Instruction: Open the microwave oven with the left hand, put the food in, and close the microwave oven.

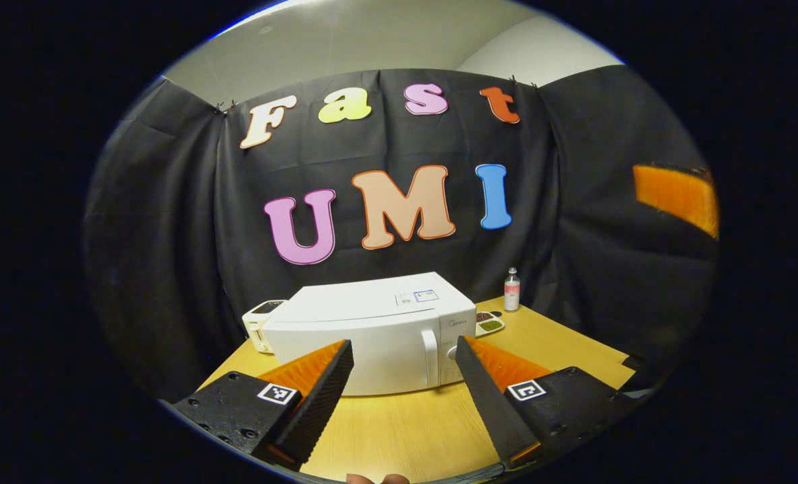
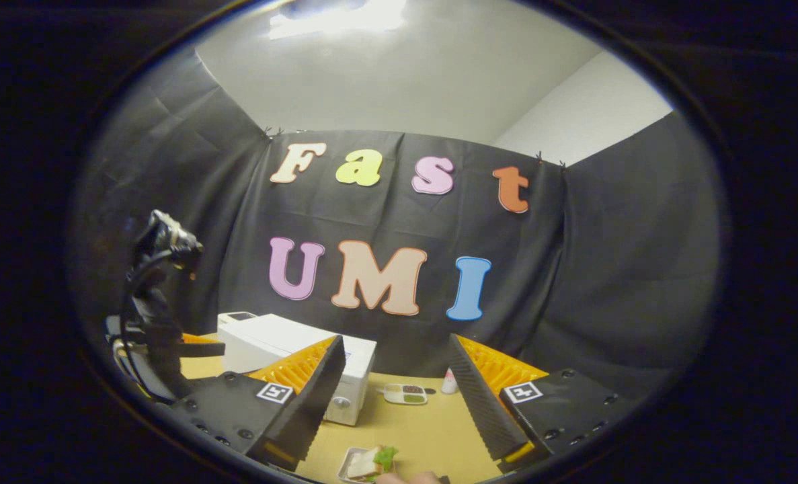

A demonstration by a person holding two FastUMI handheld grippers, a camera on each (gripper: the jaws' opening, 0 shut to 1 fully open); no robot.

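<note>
Nearest us in the left gripper view, the left gripper (image 1: pixel 404 396) hangs above the wooden table (image 1: pixel 405 430) with its fingers spread apart and nothing between them; just beyond stands the white microwave oven (image 1: pixel 372 333), door closed, handle (image 1: pixel 429 349) at its right. In the right gripper view, the right gripper (image 2: pixel 393 403) is likewise spread and empty, with a plate of food (image 2: pixel 366 464) near the table's front edge. Farther back, right of the microwave, we see a small divided dish (image 1: pixel 489 324) and a bottle (image 1: pixel 511 289) by the wall.
</note>
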